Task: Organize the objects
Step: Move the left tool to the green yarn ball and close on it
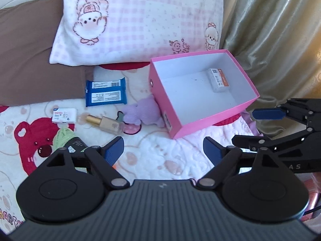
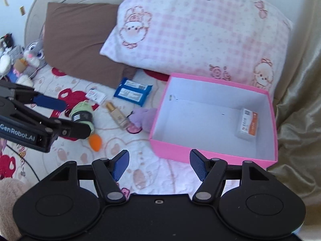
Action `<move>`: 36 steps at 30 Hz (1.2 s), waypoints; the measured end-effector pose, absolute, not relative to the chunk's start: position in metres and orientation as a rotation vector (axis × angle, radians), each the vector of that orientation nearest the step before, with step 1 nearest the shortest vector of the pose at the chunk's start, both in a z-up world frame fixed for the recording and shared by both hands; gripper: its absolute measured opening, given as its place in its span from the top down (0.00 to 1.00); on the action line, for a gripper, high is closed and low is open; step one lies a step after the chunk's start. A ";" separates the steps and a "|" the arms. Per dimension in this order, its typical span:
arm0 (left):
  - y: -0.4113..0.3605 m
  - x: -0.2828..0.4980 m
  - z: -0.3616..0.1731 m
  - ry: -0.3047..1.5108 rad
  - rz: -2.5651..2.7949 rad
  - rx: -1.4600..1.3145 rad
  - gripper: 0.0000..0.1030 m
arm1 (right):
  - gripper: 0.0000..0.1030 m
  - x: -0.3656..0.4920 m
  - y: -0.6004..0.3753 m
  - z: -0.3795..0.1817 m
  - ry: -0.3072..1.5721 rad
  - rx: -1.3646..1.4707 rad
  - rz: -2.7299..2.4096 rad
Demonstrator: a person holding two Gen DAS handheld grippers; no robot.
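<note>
On a bed (image 1: 160, 156) spread with a bear-print blanket, two hand-held grippers hover over a scatter of small items waiting to be sorted into a pink box (image 2: 212, 156). The left gripper (image 1: 163, 152) stands with jaws wide and nothing between them; the right gripper (image 2: 159, 164) is likewise spread and empty, poised at the box's near wall. One item, a white-and-orange carton (image 2: 247, 126), already lies on the box floor toward its right end. The rest remain on the blanket left of the box: a lilac plush toy (image 1: 142, 112) touching its left wall, a foundation bottle (image 1: 106, 123) just beside that, a blue wipes packet (image 1: 106, 92) farther back, a small white packet (image 1: 64, 115) to the left, a green yarn ball (image 1: 63, 137) with a dark tube (image 2: 82, 117) against it, and an orange sponge (image 2: 95, 140) nearest the camera. The sorting appears to be in its early stage, between items. The next move likely calls for reaching left to one loose item, closing on it, and carrying it over the box rim.
</note>
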State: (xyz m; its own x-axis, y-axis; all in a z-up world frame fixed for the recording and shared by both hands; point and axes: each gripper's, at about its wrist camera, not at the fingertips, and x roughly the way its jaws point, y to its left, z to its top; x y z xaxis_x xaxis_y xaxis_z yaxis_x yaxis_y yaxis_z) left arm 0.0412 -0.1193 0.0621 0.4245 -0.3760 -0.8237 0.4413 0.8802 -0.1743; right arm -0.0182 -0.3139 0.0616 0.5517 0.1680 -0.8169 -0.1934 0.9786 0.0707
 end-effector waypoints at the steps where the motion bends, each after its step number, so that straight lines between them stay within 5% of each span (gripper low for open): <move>1: -0.113 0.041 0.063 1.009 -0.517 0.061 0.15 | 0.31 -0.018 -0.308 0.062 0.966 -0.036 0.235; 8: -0.075 0.043 0.056 0.963 -0.522 -0.011 0.07 | 0.18 -0.011 -0.266 0.061 0.964 -0.098 0.369; 36: 0.052 0.126 -0.084 1.124 -0.254 -0.412 0.10 | 0.18 0.063 -0.147 -0.034 0.678 -0.236 0.609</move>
State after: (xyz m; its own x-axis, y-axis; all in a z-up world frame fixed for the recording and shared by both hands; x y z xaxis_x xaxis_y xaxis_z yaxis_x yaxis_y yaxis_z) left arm 0.1259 0.0519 -0.0839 0.4148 -0.3992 -0.8177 -0.0094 0.8967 -0.4426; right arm 0.0634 -0.1473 -0.0336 0.6145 0.4491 -0.6486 -0.5975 0.8018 -0.0110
